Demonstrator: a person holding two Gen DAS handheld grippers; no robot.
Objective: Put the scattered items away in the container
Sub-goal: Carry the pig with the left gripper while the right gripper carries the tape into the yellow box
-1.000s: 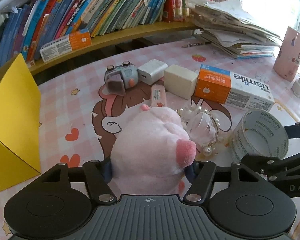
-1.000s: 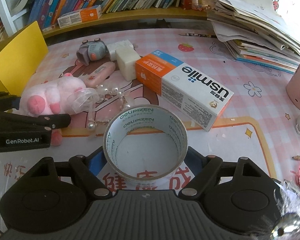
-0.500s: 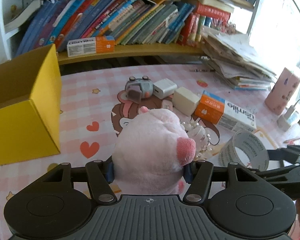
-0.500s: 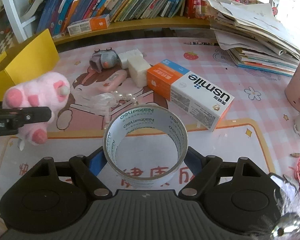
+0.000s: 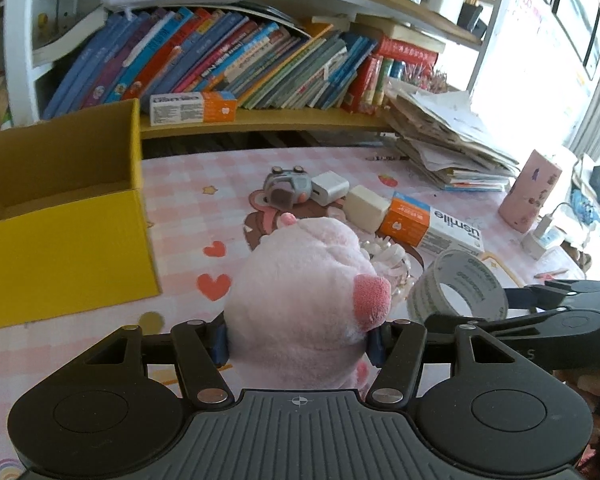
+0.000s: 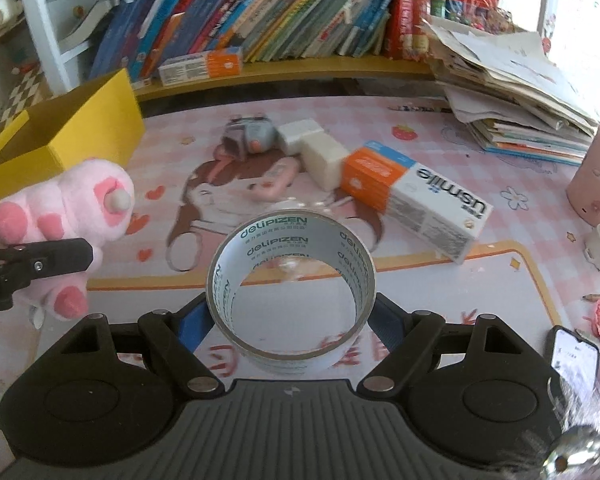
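Between right gripper [image 6: 292, 320] pads, tape roll [image 6: 291, 240] reads "delipizen".

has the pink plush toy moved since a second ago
Yes. In the right wrist view the pink plush toy, held in the left gripper, has risen off the mat and gone left, from beside the pearls toward the yellow box.

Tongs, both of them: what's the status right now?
Left tongs shut on pink plush. Right tongs shut on tape roll. Yellow box open, path clear.
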